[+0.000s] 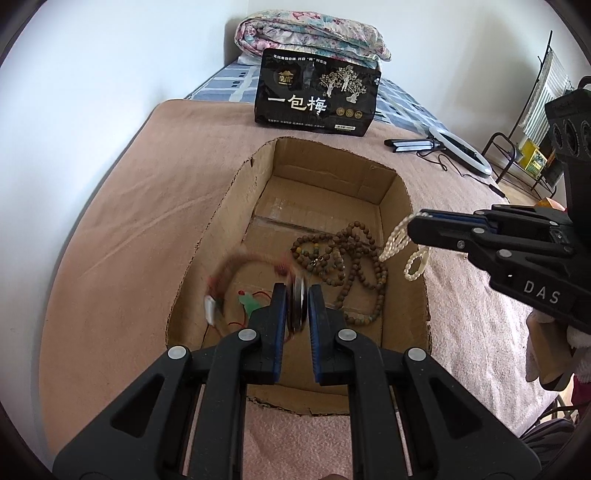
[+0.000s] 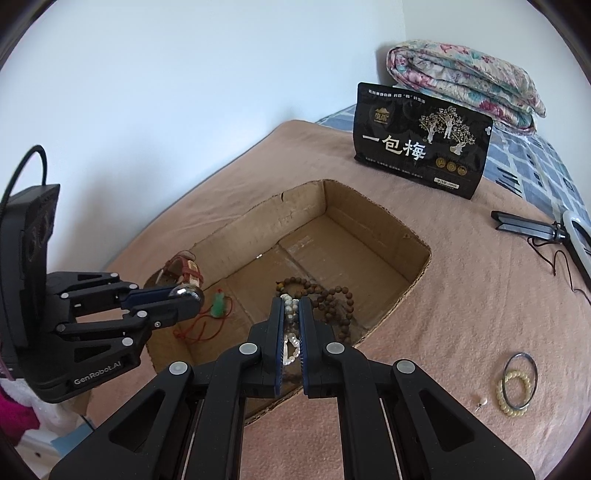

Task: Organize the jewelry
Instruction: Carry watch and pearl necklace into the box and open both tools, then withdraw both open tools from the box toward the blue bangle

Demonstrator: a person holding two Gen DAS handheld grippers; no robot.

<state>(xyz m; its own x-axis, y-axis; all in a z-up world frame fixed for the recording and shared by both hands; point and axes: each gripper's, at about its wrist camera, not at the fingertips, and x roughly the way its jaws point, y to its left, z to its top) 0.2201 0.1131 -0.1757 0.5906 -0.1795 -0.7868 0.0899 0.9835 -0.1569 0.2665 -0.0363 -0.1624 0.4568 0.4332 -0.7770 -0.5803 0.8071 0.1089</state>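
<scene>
An open cardboard box [image 1: 402, 206] [image 2: 391, 218] lies on the pink blanket. Inside lie a brown wooden bead necklace [image 1: 354, 266] [image 2: 332, 299] and a green pendant on red cord [image 1: 249, 304] [image 2: 219, 306]. My left gripper [image 1: 297, 299] [image 2: 192, 293] is shut on a wristwatch [image 1: 298, 301] [image 2: 184, 275] with a brown strap, over the box's near left part; the strap is motion-blurred. My right gripper [image 2: 291, 314] [image 1: 415, 225] is shut on a white pearl necklace [image 1: 397, 240] [image 2: 290, 332] above the box's right rim.
A black snack bag [image 1: 317, 94] [image 2: 421, 142] stands behind the box, a folded floral quilt [image 1: 310, 33] behind it. A ring light and its stand [image 1: 458, 147] lie at right. A pale bead bracelet [image 2: 515, 391], a metal bangle [image 2: 532, 365] and a small earring [image 2: 480, 402] lie on the blanket.
</scene>
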